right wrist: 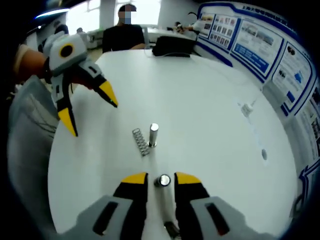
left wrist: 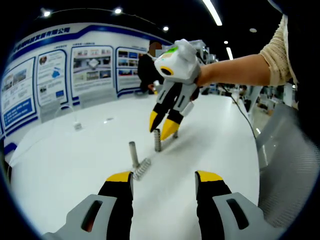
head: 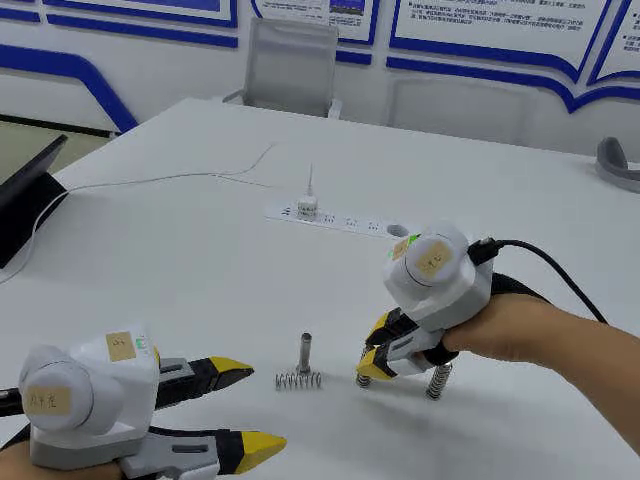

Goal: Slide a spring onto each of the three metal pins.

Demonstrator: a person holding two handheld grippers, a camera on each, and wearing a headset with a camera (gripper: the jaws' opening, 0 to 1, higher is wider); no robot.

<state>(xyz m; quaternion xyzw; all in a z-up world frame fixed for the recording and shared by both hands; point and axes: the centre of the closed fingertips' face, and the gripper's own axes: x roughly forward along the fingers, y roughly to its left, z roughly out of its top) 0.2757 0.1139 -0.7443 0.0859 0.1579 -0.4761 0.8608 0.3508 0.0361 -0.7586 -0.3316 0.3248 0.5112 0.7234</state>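
- The left gripper is hanging wide open over the white table, gripping nothing.
- The right gripper is straddling the top of a spring-wrapped pin with its jaws drawn narrow. I cannot tell whether they are actually pinching it.
- A bare pin is standing upright between the two grippers.
- A loose spring is lying flat at the bare pin's foot.
- Another sprung pin is standing just beside the right gripper, under the hand.
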